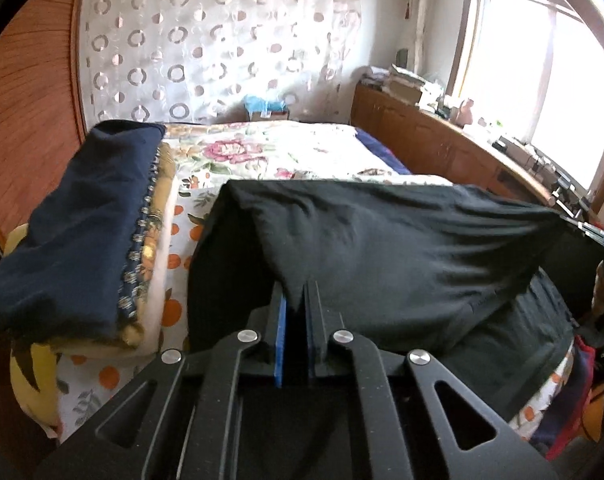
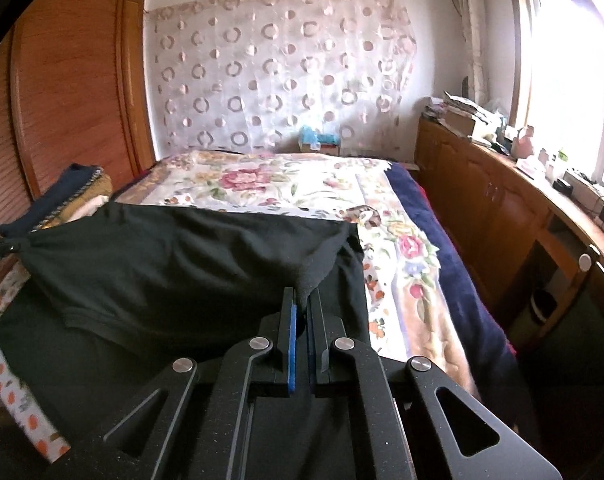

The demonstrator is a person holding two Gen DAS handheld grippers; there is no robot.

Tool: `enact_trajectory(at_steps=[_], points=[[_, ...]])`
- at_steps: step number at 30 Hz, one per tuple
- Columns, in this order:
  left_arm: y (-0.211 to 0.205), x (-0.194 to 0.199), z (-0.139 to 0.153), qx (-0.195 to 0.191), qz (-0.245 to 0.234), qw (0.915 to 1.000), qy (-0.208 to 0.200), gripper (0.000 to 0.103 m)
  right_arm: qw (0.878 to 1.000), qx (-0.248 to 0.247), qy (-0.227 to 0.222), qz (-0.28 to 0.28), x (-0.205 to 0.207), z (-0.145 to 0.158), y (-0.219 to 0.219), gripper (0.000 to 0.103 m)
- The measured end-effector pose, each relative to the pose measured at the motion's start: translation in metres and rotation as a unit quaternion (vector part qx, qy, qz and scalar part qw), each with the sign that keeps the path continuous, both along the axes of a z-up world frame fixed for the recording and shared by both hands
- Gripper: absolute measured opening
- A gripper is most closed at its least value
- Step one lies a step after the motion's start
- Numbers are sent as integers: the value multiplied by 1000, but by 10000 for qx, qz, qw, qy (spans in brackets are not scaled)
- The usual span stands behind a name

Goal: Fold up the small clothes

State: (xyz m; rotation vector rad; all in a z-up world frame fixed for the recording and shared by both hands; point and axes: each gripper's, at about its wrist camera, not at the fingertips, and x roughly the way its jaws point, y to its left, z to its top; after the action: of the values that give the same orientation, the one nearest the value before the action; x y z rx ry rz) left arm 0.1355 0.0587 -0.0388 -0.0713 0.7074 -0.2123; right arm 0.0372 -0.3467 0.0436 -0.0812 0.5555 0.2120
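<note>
My left gripper (image 1: pixel 297 300) is clenched on one corner of the black garment (image 1: pixel 382 248), my right gripper (image 2: pixel 302 300) on the other, the cloth lifted and stretched between them over the bed's (image 2: pixel 293 188) near edge, beside folded blankets (image 1: pixel 81 224).

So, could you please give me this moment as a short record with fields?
Surface: bed with floral quilt
Garment: black garment, its near edge lifted off the bed and stretched between both tools
Left tool: shut on a corner of the garment
Right tool: shut on the other corner
Beside it: pile of folded clothes, navy piece on top
Fold: not yet laid over
</note>
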Motion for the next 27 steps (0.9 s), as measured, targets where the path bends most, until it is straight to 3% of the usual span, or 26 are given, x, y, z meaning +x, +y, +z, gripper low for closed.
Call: enact_trajectory(at_steps=[6, 17, 27], points=[[11, -34, 12, -130, 41, 9997, -191, 8, 9998, 30, -33, 172, -36, 2, -9, 3], [16, -70, 17, 33, 152, 9996, -231, 8, 9992, -154, 131, 346, -45, 13, -12, 4], [11, -72, -16, 246, 207, 9993, 185, 8, 9955, -12, 895, 296, -26, -35, -19, 4]])
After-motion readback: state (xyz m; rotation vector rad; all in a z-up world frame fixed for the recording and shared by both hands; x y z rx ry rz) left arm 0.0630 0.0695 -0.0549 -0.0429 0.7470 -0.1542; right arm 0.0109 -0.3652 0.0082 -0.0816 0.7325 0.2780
